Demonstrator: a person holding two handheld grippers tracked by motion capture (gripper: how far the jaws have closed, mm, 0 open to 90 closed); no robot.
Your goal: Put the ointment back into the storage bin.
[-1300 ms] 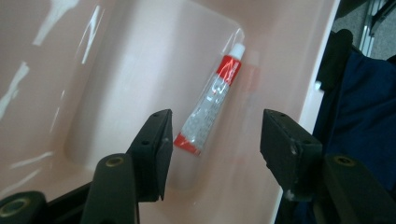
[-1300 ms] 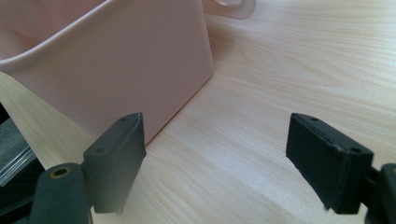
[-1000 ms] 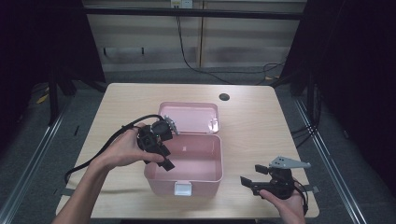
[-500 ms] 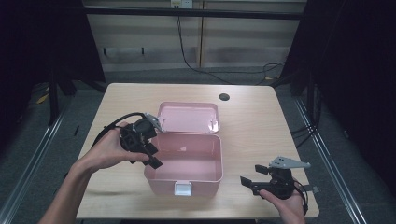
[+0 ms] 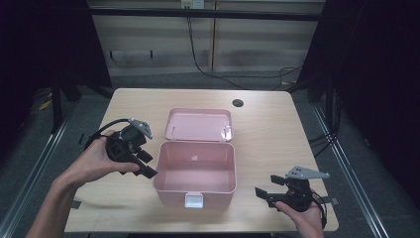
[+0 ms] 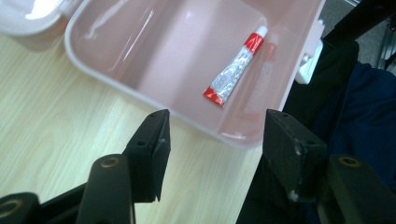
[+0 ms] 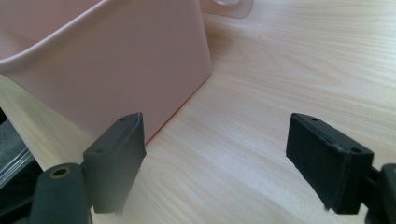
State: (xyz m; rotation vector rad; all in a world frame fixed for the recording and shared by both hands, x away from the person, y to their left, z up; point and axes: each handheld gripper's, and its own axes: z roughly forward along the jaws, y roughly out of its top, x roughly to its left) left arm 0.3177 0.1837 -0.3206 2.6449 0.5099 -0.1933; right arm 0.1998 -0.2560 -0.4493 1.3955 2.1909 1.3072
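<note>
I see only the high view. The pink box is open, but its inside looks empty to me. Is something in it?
Observer: Yes. In the left gripper view a small red and white tube lies flat on the bottom of the pink box.
Operator: Are the left tongs holding anything?
Observer: No. The left tongs are open and empty, above the box rim.
Operator: And the right tongs, do they touch the box?
Observer: No. In the right gripper view the right tongs are open over bare table, with the box wall a little apart from one jaw.
</note>
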